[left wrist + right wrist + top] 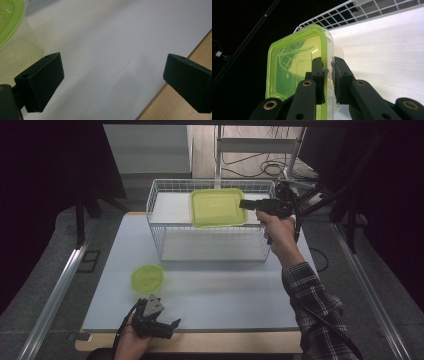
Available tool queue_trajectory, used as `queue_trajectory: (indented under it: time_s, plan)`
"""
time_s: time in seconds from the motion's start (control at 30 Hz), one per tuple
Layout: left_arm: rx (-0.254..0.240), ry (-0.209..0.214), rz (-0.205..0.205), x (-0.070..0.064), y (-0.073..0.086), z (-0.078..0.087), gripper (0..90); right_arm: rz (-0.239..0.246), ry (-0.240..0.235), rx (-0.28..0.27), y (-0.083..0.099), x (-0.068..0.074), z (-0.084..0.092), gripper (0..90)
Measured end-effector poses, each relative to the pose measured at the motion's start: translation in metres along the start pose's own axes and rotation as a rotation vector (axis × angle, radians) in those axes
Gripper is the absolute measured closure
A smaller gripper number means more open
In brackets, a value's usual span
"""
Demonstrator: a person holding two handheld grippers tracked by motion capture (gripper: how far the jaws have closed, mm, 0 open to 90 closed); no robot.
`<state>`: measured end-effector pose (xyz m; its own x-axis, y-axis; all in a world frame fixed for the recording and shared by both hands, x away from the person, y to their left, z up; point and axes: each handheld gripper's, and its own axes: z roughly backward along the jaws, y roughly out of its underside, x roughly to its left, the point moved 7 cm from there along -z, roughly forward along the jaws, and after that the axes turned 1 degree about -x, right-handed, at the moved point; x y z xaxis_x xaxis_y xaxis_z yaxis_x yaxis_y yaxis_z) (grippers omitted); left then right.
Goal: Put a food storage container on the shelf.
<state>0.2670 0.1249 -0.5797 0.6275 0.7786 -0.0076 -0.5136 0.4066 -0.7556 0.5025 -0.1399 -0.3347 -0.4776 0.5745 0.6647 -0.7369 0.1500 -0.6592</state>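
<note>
We are gripping the square green-lidded container (297, 72) over the wire basket (160, 220) with our right gripper (328, 72) fingers clamped on its rim, while our left gripper (112, 82) fingers are hanging wide open, empty, beside the small round container (147, 278) on the worktop (225, 290).

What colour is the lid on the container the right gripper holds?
Translucent lime green lid, clearest in the right gripper view.

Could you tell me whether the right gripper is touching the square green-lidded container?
Touching. In the right gripper view the right gripper has its fingers clamped on the rim of the square container, one on each side, with no gap.
</note>
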Motion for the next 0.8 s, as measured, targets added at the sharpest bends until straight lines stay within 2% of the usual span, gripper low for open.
queue_trajectory:
  time_s: [0.37,0.7,0.8]
  plan:
    - [0.000,0.002,-0.004,0.000,0.000,0.000,2.9,0.010,0.061,-0.021,-0.013,-0.003,-0.017,80.0]
    - [0.001,0.004,-0.006,-0.001,0.000,0.000,2.9,0.009,0.127,-0.027,-0.017,-0.014,-0.027,79.9]
    - [0.002,0.004,-0.006,-0.001,0.000,-0.001,2.9,0.007,0.130,-0.034,-0.018,-0.016,-0.028,79.8]
